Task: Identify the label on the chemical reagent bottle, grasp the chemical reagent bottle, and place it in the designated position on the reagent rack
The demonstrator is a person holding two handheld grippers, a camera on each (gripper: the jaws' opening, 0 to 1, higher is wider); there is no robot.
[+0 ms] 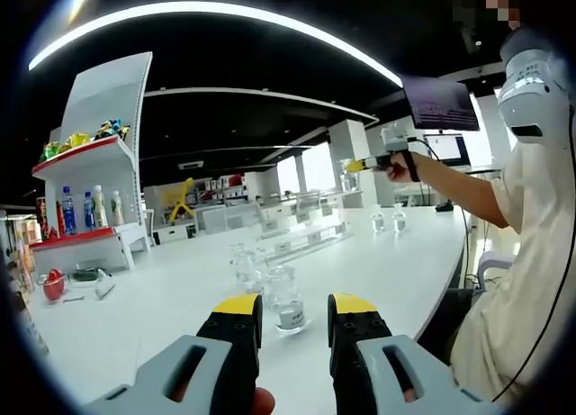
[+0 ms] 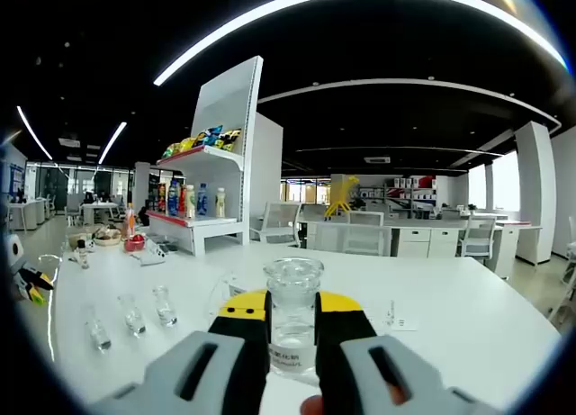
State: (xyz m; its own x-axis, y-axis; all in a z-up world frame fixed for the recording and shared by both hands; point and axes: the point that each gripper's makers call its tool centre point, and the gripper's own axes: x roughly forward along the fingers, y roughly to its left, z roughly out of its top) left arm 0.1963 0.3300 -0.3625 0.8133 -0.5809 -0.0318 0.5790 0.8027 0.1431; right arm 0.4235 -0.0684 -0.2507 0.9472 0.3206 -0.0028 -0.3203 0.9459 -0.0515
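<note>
Clear glass reagent bottle (image 2: 292, 320), round-shouldered with a wide rimmed mouth and a white printed label low on its body, held upright between the right tongs (image 2: 292, 343), both yellow-tipped black pads pressed against its sides. Raised above the white surface (image 2: 450, 334), with no stopper on it; contents impossible to tell. Label characters too small to read.

In the left gripper view, the same right tongs (image 1: 376, 161) carried high on an outstretched arm, forearm roughly level, beyond the far end of the tiered clear rack (image 1: 301, 239).

Left tongs (image 1: 294, 329) held low, pads parted with nothing between them; just ahead of them another small clear bottle (image 1: 290, 309) with a white label standing on the surface, more glass bottles (image 1: 247, 266) clustered behind it toward the rack.

Left of the held bottle in the right gripper view, three small clear vials (image 2: 131, 316) standing in a row. Farther back, a white shelf unit (image 2: 211, 185) with red-edged boards, carrying drink bottles and bright snack packets.
</note>
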